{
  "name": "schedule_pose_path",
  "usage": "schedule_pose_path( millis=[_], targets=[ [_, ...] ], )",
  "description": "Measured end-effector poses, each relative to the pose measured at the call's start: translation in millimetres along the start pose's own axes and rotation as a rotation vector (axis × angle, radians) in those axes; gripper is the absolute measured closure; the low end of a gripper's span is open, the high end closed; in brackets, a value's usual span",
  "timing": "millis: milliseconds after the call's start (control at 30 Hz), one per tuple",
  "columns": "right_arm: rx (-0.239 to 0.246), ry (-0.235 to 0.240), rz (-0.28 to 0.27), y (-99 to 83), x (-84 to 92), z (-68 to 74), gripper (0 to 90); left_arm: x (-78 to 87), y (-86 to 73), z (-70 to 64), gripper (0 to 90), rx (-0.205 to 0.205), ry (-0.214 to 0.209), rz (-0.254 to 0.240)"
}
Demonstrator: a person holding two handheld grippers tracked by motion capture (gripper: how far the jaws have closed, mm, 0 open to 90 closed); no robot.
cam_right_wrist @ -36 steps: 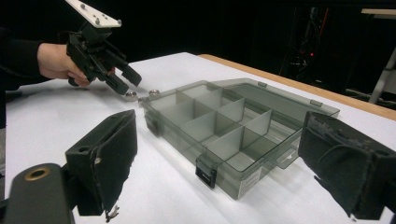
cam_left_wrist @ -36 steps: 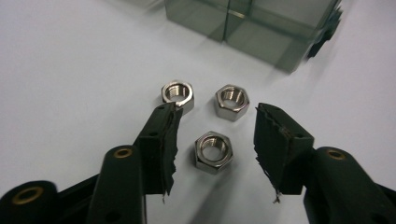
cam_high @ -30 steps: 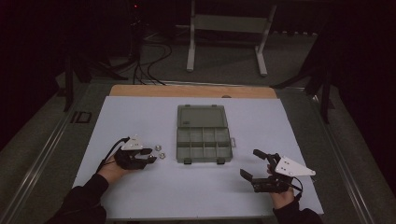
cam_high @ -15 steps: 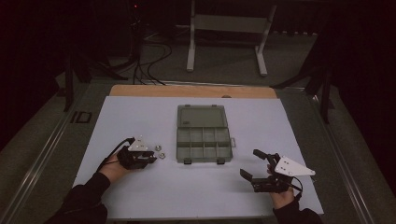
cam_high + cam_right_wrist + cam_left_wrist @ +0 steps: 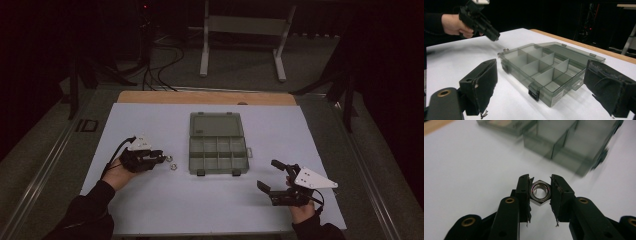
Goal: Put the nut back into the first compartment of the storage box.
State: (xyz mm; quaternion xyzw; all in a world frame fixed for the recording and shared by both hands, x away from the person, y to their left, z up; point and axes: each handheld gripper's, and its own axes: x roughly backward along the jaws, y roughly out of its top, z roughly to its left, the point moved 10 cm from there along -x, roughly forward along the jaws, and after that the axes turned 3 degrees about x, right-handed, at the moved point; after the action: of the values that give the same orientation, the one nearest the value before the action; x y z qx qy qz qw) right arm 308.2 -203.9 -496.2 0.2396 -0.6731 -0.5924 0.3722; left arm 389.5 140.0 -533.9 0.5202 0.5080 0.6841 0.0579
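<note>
Lifted my left gripper [image 5: 540, 192] off mat, jaws just clamped on hex nut [image 5: 540, 192]; right gripper [image 5: 278, 177] wide open, empty.

Left gripper [image 5: 161, 159] sits at the near left, its jaws pointing right, clamped tight from both sides on a hex nut [image 5: 541, 192], which is pinched between the pads and held clear of the surface. The left hand [image 5: 120, 169] wraps the body from below, dark sleeve running in from the near edge. Over on the near right, the right gripper [image 5: 271, 175] hangs low, jaws spread wide with nothing between them, pointing far and left, the right hand [image 5: 300, 210] gripping it from behind.
</note>
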Motion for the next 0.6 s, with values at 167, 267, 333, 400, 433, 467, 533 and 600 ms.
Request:
schedule_pose_path(
  millis=[167, 267, 333, 400, 433, 467, 533, 600],
  targets=[
    [0.002, 0.001, -0.001, 0.2, 0.0, 0.0, 12.0, -2.1, 21.3, 4.3, 71.0, 0.021, 0.008, 0.0],
    [0.0, 0.001, -0.001, 0.1, 0.1, -0.3, 12.0, -4.2, 32.9, 5.2, 71.0, 0.022, 0.007, 0.001],
    [-0.001, 0.002, -0.001, 0.2, 0.1, -0.2, 12.0, -5.8, 43.1, 5.9, 71.0, 0.015, 0.006, 0.002],
    [0.0, 0.003, -0.002, 0.4, 0.0, 0.2, 12.0, -7.1, 51.7, 4.8, 71.0, 0.013, -0.004, -0.007],
    [0.0, 0.004, -0.002, 0.5, 0.0, 0.3, 12.0, -8.1, 57.2, 3.8, 71.0, 0.002, -0.005, -0.011],
    [0.0, 0.005, -0.002, 0.5, 0.0, 0.4, 12.0, -9.1, 61.2, 3.1, 71.0, -0.008, -0.004, -0.01],
    [0.0, 0.005, -0.002, 0.5, 0.0, 0.4, 12.0, -11.1, 67.5, 2.0, 71.0, -0.019, -0.005, -0.006],
    [0.0, 0.007, -0.003, 0.5, 0.0, 0.3, 12.0, -13.7, 73.7, 0.8, 71.0, -0.027, -0.011, 0.001]
  ],
)
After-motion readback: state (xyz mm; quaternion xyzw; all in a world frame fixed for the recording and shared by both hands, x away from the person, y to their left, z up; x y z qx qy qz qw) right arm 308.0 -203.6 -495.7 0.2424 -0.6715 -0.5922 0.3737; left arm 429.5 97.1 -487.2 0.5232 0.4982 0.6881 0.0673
